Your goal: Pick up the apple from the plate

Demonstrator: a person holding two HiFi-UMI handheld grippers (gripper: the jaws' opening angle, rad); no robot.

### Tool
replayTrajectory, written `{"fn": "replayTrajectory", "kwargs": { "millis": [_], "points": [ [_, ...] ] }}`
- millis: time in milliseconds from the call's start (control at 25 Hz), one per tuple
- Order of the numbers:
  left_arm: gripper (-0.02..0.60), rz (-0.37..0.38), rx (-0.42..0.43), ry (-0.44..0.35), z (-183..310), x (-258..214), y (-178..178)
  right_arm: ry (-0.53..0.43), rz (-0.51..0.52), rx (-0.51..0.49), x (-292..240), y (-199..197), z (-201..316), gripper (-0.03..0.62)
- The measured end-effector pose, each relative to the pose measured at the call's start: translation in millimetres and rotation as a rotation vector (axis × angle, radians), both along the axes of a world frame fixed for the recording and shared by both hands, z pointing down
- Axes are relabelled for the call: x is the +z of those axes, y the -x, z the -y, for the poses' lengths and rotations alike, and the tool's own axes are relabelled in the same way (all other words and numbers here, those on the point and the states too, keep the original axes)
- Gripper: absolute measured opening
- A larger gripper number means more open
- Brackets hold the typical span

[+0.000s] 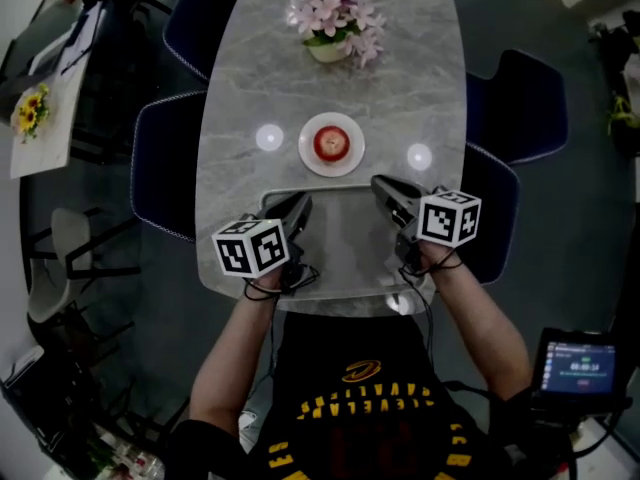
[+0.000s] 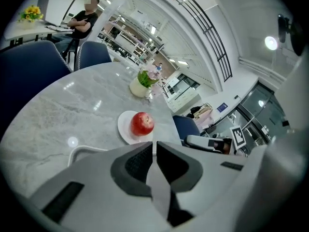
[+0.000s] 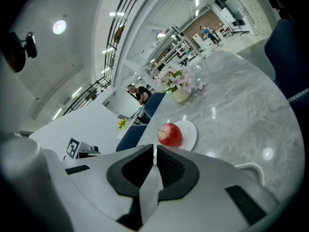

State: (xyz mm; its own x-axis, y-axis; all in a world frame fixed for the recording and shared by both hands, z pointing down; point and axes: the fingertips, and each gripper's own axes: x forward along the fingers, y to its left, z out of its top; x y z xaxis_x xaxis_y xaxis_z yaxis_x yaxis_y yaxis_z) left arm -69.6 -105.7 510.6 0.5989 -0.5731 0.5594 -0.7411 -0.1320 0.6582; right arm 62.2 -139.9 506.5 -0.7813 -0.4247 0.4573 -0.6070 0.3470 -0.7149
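Apple (image 1: 332, 143) sits mid-plate on a white plate (image 1: 307, 156) on the grey table (image 1: 240, 88), with flowers (image 1: 335, 13) at 12 o'clock from it. Left gripper (image 1: 303, 204) is at 7 o'clock of the plate and right gripper (image 1: 380, 183) at 5 o'clock — both near it, not touching. Jaws on each are pressed together, nothing between.

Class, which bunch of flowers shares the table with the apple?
The pink flowers, beyond the apple; the yellow flowers sit on a separate side table.
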Motion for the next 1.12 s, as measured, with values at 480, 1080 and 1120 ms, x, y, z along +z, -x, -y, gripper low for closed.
{"fn": "replayTrajectory", "kwargs": {
  "millis": [480, 1080, 1120],
  "points": [
    [0.028, 0.087, 0.117, -0.264, -69.9, -91.2, -59.5, -0.249, -0.075, 0.031, -68.4, -9.7, -81.6, 0.029],
    [0.028, 0.172, 0.252, -0.595, -76.3, -150.3, -105.2, -0.636, -0.224, -0.015, -137.0, 2.6, -93.1, 0.029],
    [0.028, 0.172, 0.250, -0.599, -76.0, -150.8, -104.5, -0.636, -0.227, -0.010, -138.3, 2.8, -92.1, 0.029]
  ]
}}
